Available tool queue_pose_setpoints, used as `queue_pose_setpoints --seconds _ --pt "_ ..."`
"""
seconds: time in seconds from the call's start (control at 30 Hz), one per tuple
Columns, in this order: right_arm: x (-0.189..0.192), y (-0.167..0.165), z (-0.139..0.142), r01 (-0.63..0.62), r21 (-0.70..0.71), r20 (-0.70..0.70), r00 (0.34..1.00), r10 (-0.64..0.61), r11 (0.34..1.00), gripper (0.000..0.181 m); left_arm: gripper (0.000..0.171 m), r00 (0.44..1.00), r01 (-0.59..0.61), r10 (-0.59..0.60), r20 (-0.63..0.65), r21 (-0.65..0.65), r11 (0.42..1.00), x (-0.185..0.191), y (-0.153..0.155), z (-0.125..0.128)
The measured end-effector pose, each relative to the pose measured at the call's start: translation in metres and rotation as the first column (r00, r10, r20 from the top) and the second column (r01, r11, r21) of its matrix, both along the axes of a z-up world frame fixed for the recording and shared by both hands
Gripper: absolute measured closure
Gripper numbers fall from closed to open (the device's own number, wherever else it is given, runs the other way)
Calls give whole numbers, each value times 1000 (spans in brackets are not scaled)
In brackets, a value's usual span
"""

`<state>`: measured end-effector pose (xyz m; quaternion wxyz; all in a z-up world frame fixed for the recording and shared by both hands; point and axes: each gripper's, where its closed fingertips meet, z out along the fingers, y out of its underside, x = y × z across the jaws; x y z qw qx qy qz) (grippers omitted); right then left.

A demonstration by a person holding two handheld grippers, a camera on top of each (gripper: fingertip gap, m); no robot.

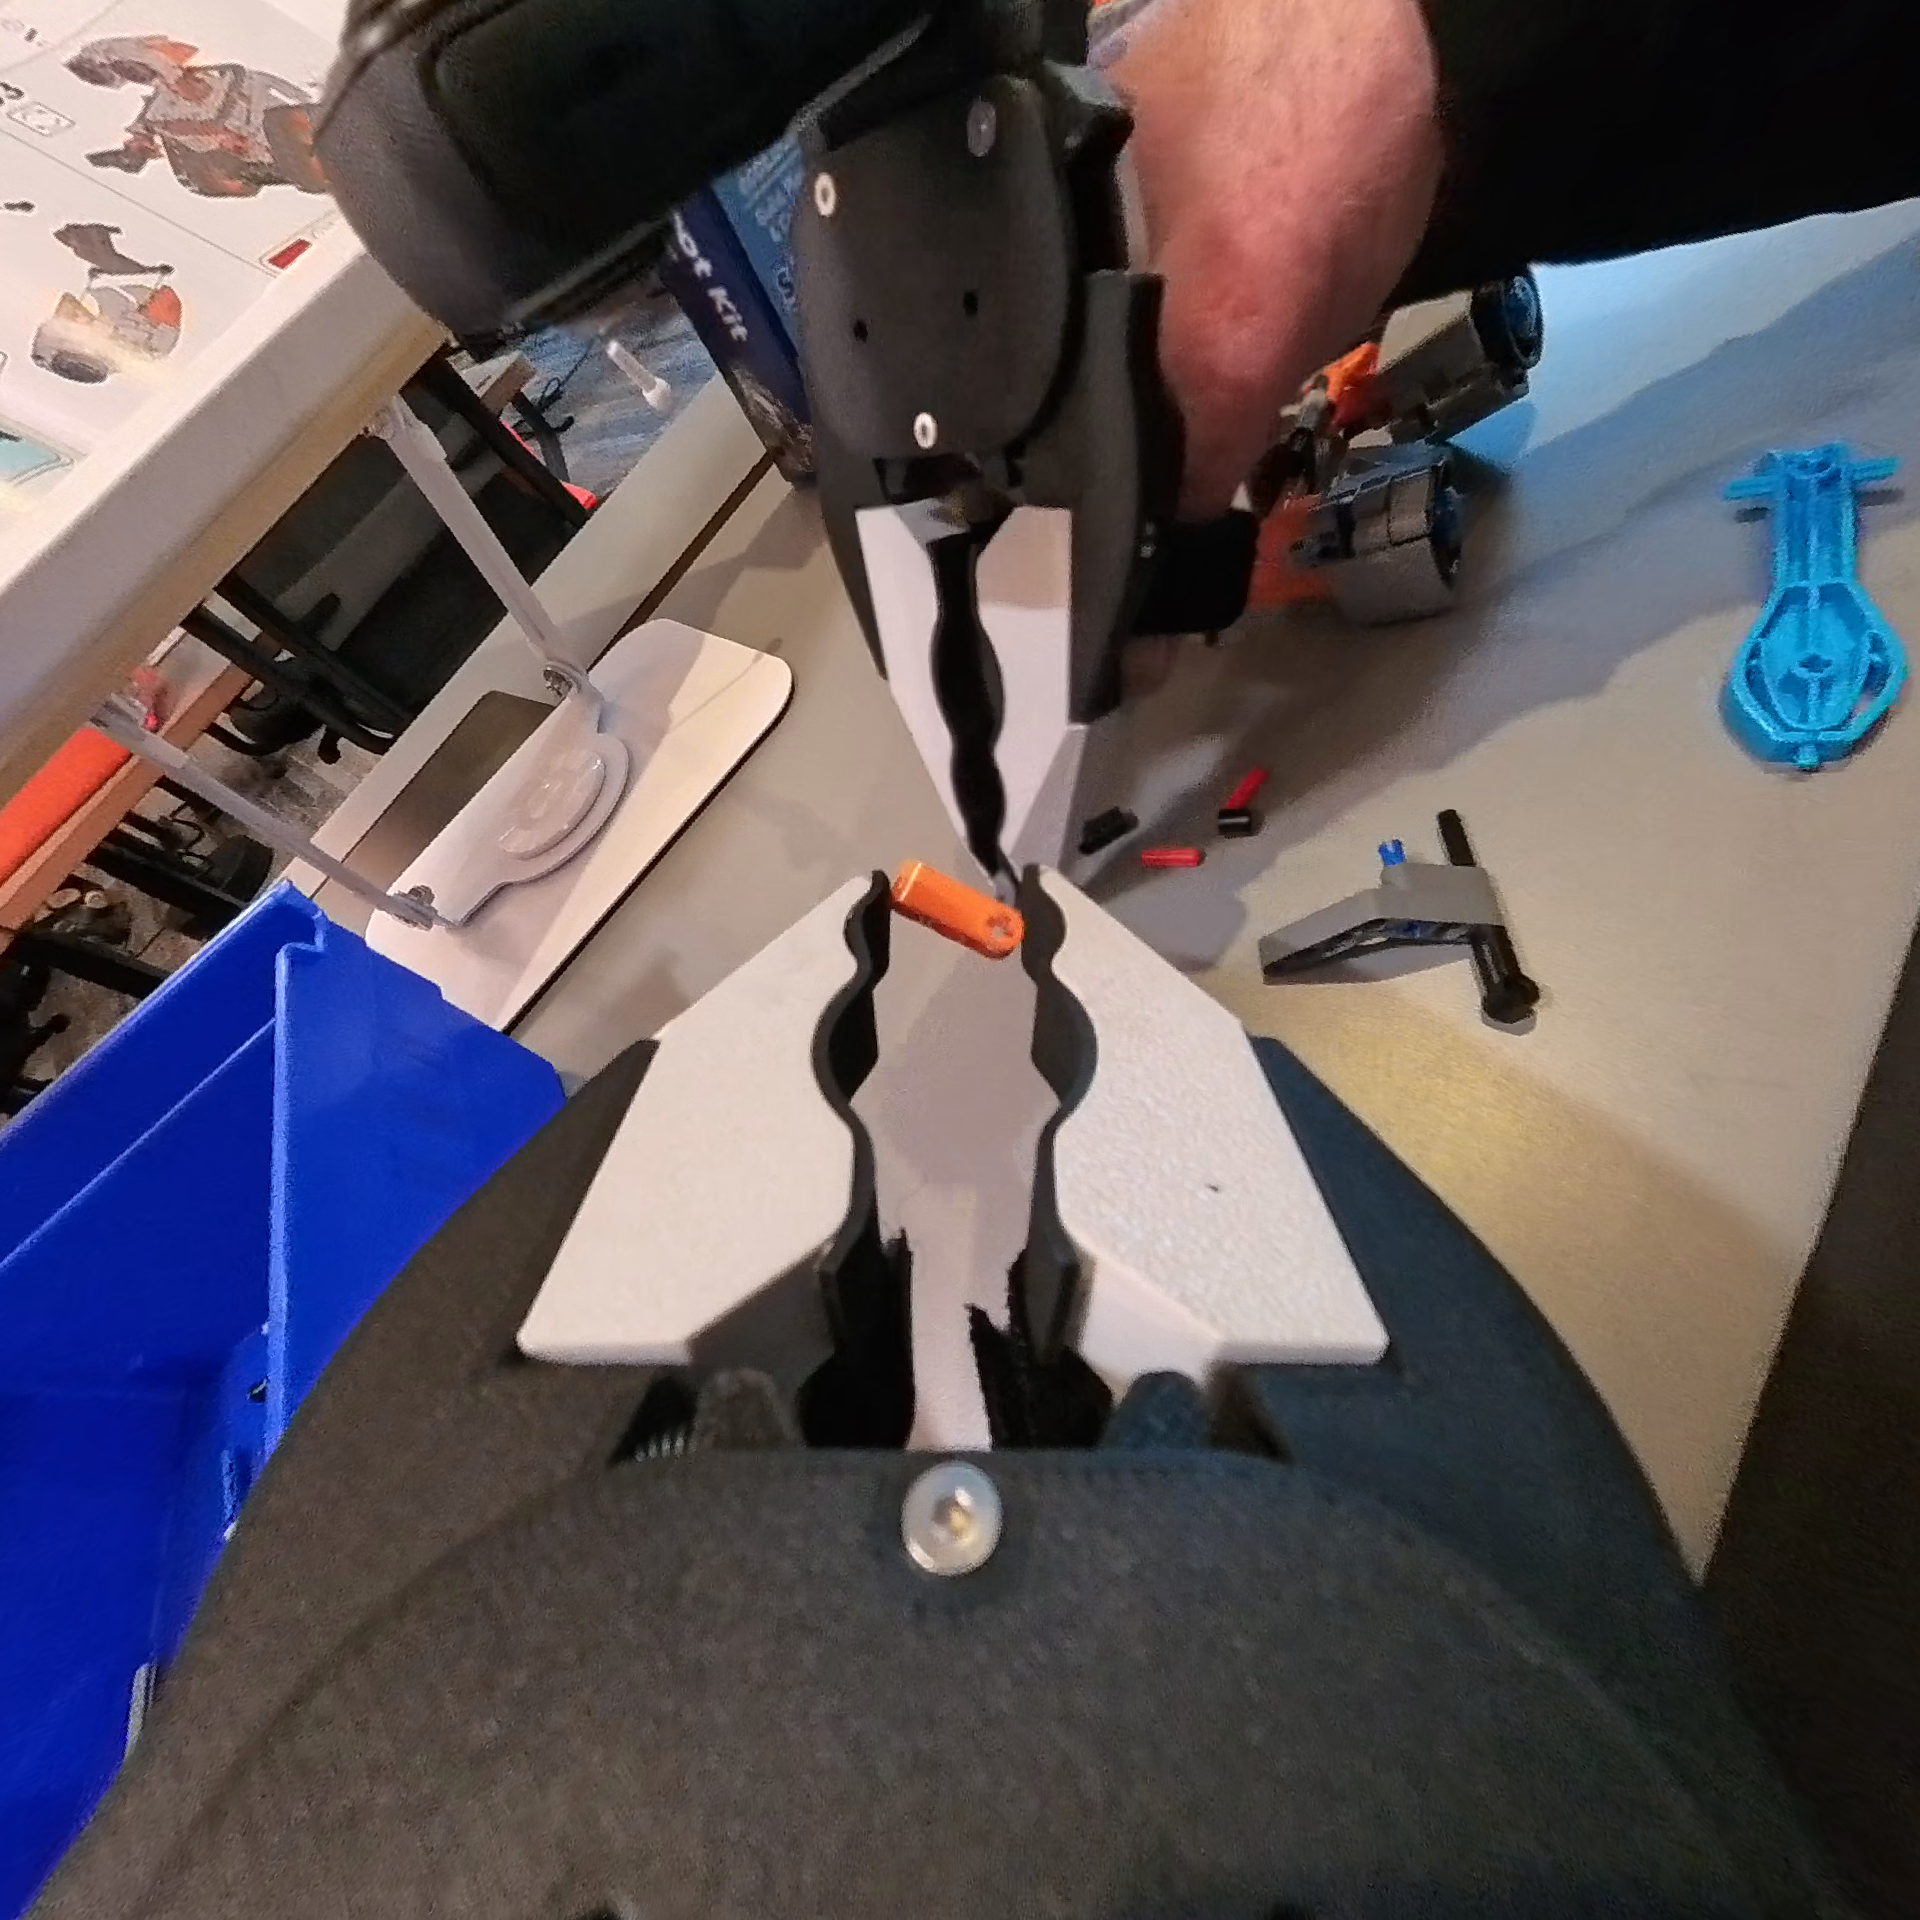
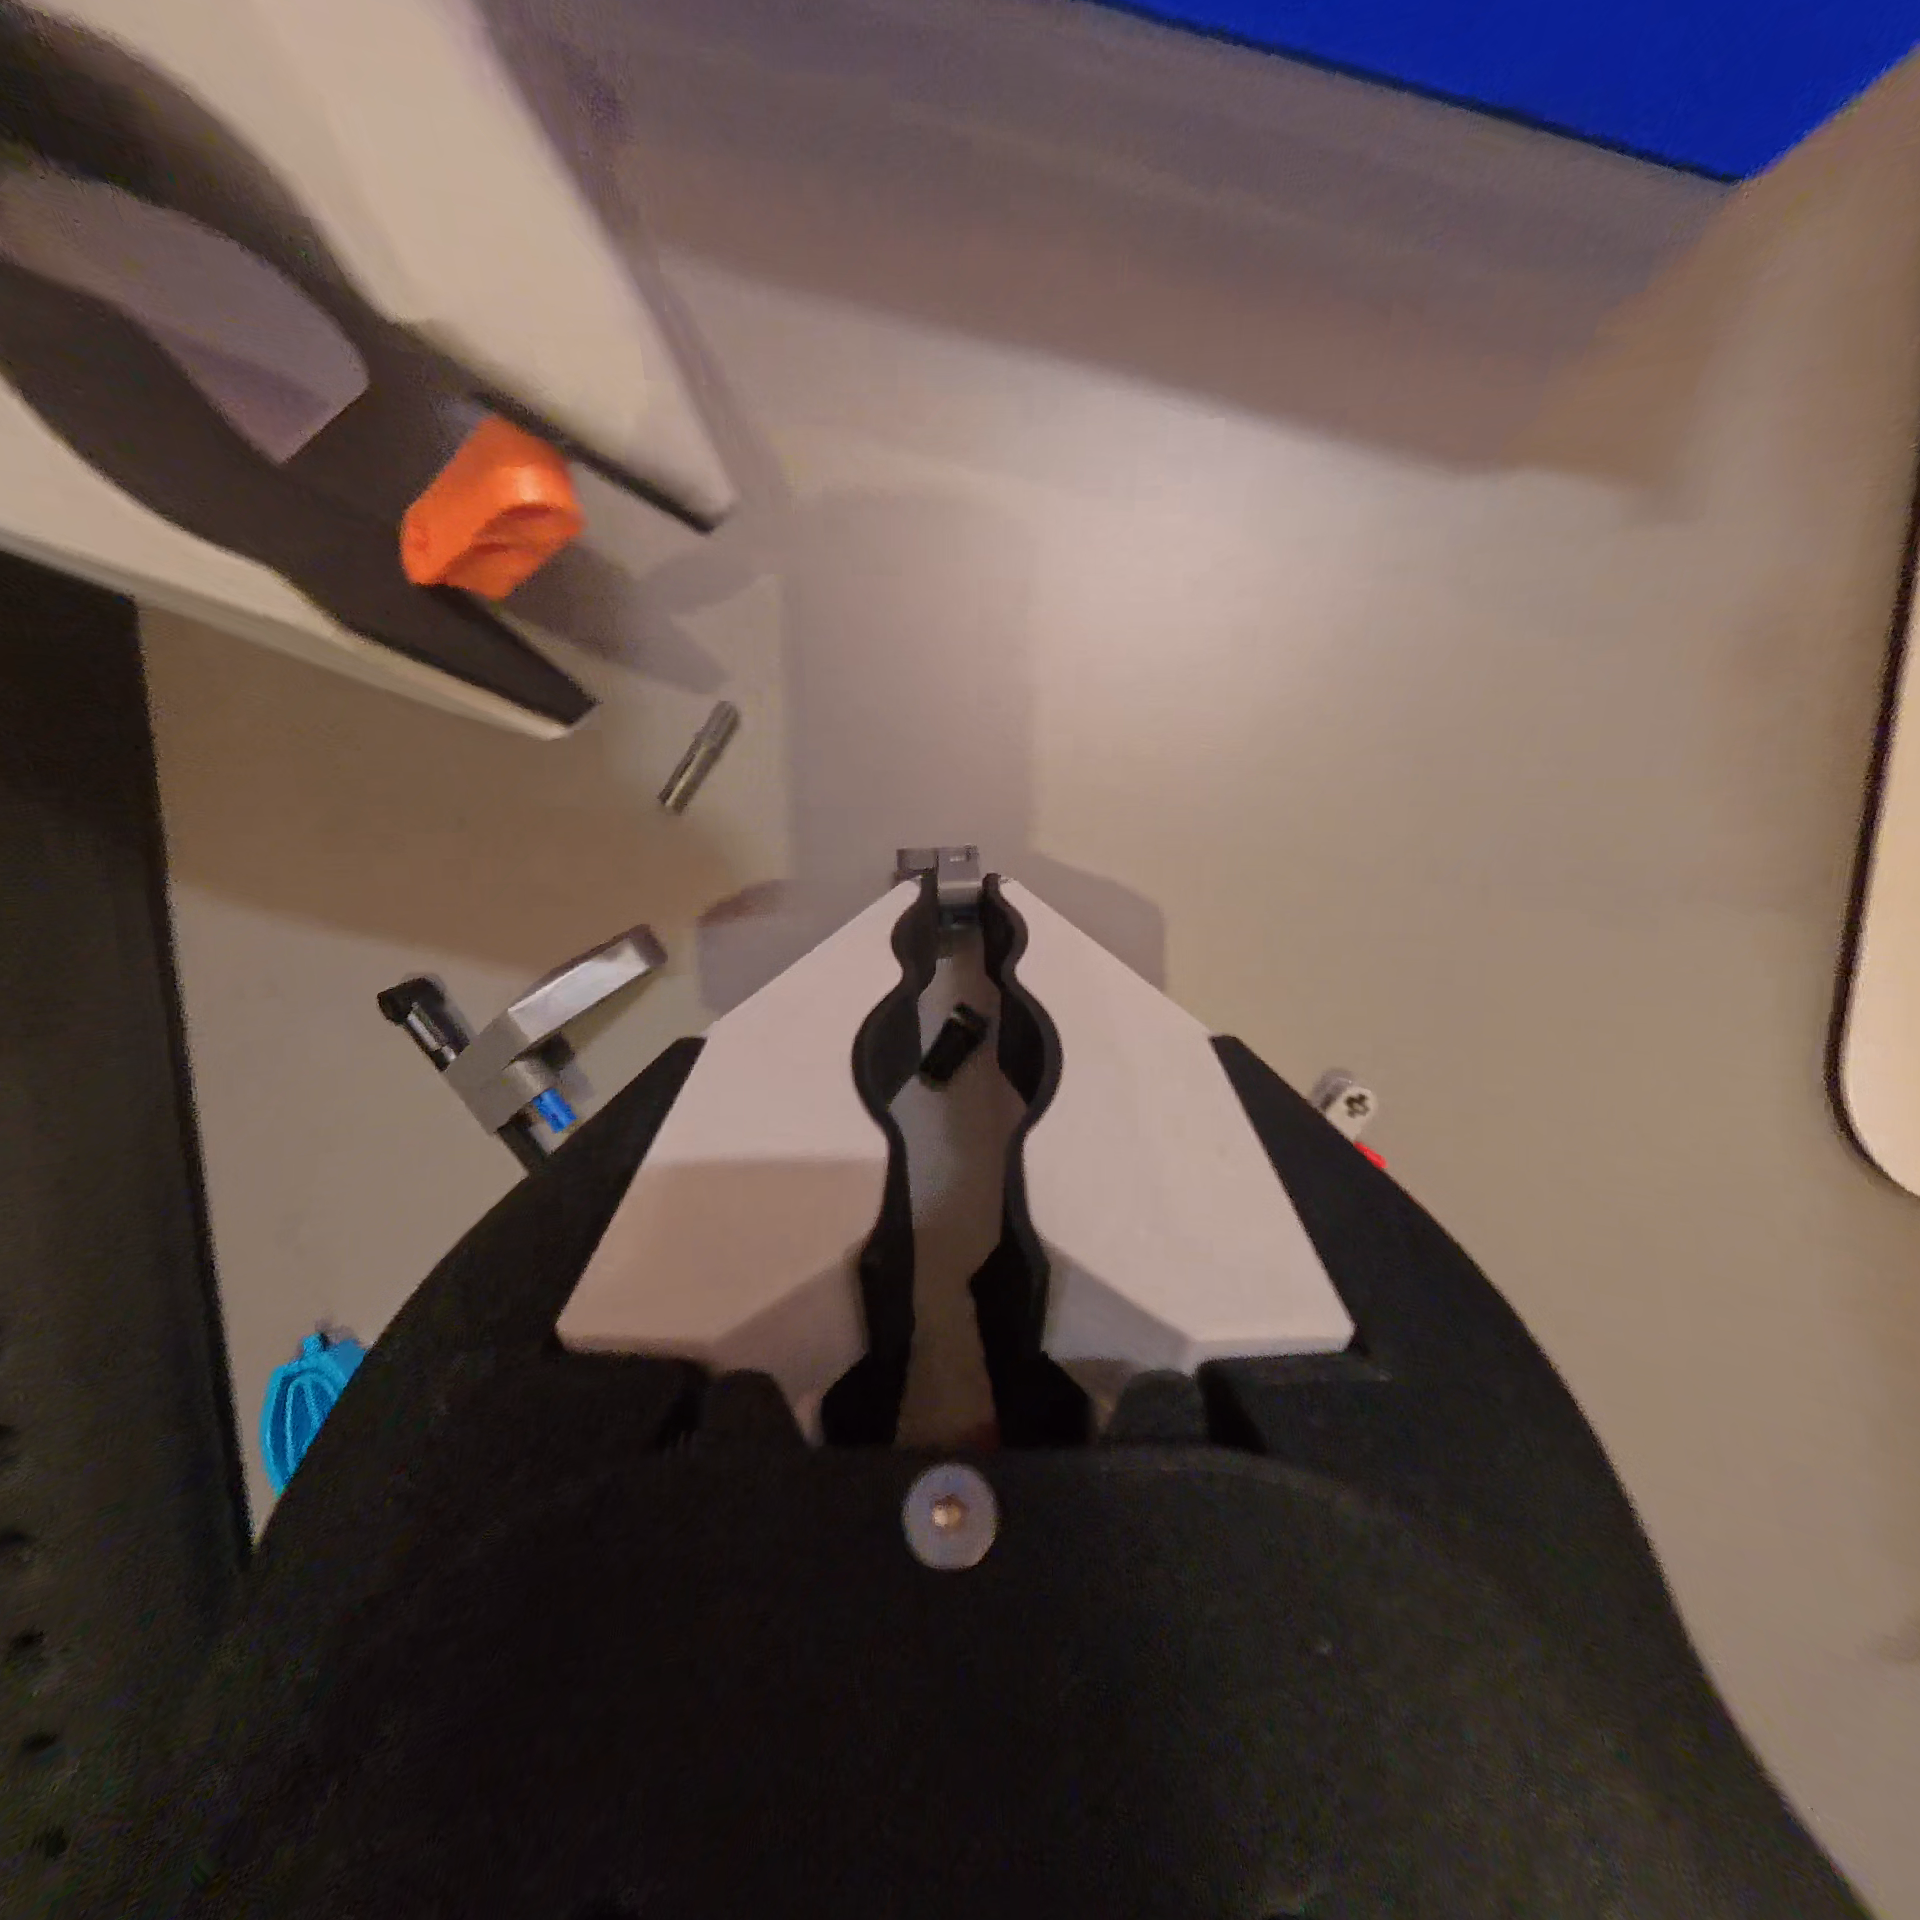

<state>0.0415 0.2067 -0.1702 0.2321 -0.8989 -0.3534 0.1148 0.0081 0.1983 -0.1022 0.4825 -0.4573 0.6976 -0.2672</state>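
Observation:
My left gripper (image 1: 951, 899) is shut on a small orange piece (image 1: 956, 916), held crosswise between its fingertips above the grey table (image 1: 1558, 1091). My right gripper (image 1: 1003, 868), held by a hand, comes down from above. Its tips meet the orange piece's right end. In the right wrist view my right gripper (image 2: 948, 891) is shut on a small grey piece (image 2: 943, 878). The left gripper (image 2: 644, 613) with the orange piece (image 2: 488, 514) shows blurred at the upper left there.
A blue bin (image 1: 208, 1195) stands at the left, with a white board (image 1: 644, 727) behind it. On the table lie a grey beam with a black axle (image 1: 1403, 914), red pins (image 1: 1172, 857), a blue tool (image 1: 1813, 623) and a part-built model (image 1: 1392, 468). Spacing between my two grippers at the tips: around 8 centimeters.

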Motion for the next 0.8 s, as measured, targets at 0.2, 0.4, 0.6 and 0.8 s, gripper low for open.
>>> queue_pose_setpoints --seconds 0.2,0.4,0.6,0.8 --pt "15 13 -4 102 6 -31 994 -102 995 176 149 1000 -4 3 -14 -6 1000 1 1 -3" --pt "12 14 -3 77 33 -32 997 -76 996 176 149 1000 -1 0 -20 -14 1000 2 0 -5" --pt "14 15 -3 66 52 -24 998 -65 996 177 149 999 -9 8 -37 -19 1000 2 1 -9" --pt "18 16 6 65 96 -28 998 -63 993 177 149 993 -30 20 -116 -88 996 6 2 -28"
